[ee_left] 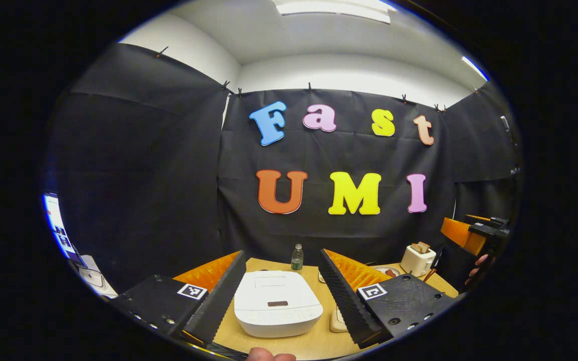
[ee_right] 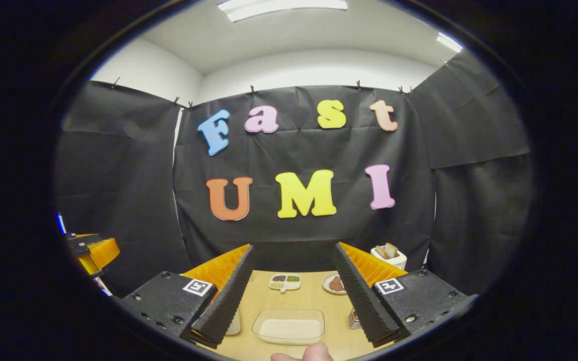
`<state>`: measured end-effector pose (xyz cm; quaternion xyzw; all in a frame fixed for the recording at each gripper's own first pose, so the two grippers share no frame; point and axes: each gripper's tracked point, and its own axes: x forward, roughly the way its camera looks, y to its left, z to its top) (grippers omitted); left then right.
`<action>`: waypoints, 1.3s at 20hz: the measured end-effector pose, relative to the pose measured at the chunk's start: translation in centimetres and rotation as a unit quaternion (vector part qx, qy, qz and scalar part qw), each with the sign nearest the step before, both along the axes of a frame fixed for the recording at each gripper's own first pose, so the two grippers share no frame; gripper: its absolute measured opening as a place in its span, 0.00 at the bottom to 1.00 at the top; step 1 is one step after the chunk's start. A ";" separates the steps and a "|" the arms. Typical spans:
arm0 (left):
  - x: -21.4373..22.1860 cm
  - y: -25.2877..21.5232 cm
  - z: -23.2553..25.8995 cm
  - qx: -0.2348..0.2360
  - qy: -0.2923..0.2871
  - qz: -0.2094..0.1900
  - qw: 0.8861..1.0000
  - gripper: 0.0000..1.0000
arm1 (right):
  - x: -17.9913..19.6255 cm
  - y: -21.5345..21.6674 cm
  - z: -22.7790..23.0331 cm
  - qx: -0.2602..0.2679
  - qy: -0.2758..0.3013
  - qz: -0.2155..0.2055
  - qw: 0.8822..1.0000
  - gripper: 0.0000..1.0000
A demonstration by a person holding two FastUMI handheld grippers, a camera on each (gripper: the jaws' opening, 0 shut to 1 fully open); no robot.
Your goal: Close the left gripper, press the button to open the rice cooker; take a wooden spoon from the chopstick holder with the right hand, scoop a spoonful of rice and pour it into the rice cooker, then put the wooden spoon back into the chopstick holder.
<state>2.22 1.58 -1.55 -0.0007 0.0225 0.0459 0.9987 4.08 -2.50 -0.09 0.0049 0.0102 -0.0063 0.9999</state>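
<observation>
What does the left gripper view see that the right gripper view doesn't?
Left gripper view: the white rice cooker, lid shut, with a green bottle behind it. Right gripper view: a clear tray of rice straight ahead. Both: the toaster with bread in it, and the wooden table.

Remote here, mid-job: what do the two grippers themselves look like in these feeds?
Both match: the left gripper and right gripper each have two long fingers with ribbed inner faces, mounted on black blocks with visible screws. Each block carries a square black-and-white marker.
</observation>
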 end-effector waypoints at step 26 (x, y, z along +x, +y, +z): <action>5.6 1.1 -16.8 -0.084 0.318 0.020 0.944 0.10 | 5.4 -10.3 -6.7 -0.005 0.065 -0.030 0.997 1.00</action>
